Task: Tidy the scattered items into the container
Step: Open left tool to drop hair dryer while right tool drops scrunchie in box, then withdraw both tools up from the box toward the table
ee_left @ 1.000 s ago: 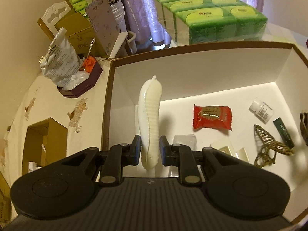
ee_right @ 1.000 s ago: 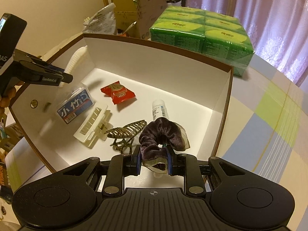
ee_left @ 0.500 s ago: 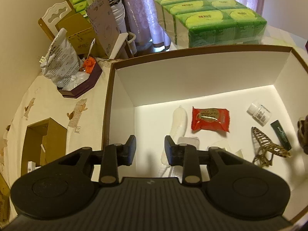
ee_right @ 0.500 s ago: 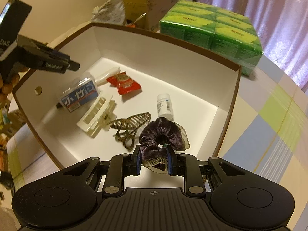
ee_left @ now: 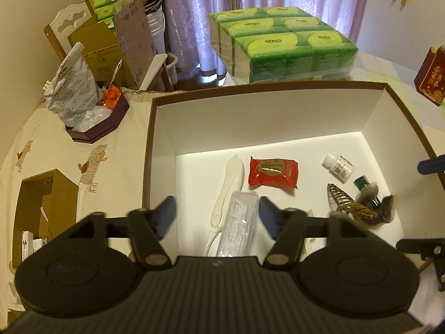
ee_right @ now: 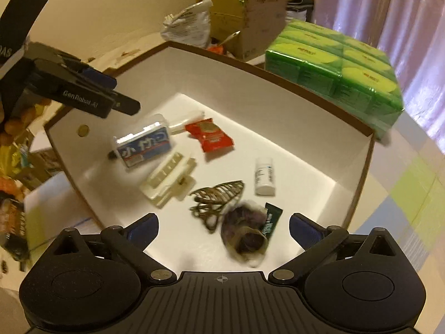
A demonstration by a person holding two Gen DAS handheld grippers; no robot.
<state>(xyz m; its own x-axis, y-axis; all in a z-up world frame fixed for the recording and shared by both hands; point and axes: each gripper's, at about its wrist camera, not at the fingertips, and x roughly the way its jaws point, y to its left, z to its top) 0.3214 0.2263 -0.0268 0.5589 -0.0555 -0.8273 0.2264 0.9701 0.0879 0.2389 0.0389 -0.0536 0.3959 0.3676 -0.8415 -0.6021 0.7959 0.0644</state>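
A white box with a brown rim (ee_left: 267, 85) (ee_right: 278, 75) holds the gathered items. My left gripper (ee_left: 217, 217) hangs open over its near left part, above a white ribbed comb (ee_left: 232, 182) and a clear plastic case (ee_left: 239, 222). My right gripper (ee_right: 224, 229) is open too, and a dark purple scrunchie (ee_right: 246, 235) lies blurred on the box floor just beyond it. Also in the box are a red snack packet (ee_left: 274, 172) (ee_right: 211, 137), a small white bottle (ee_left: 338, 167) (ee_right: 264, 175), a bronze claw clip (ee_left: 350, 203) (ee_right: 217, 197) and a cream claw clip (ee_right: 169, 178).
A green pack of tissue boxes (ee_left: 281, 41) (ee_right: 333, 66) stands behind the box. A dark hexagonal tray (ee_left: 97, 122) with bags and clutter sits at the left, with cardboard boxes (ee_left: 41, 203) nearby. A red packet (ee_left: 431, 75) stands far right.
My left gripper let go of the white comb, which now lies flat in the box, and opened wider. My right gripper opened and the purple scrunchie dropped into the box.
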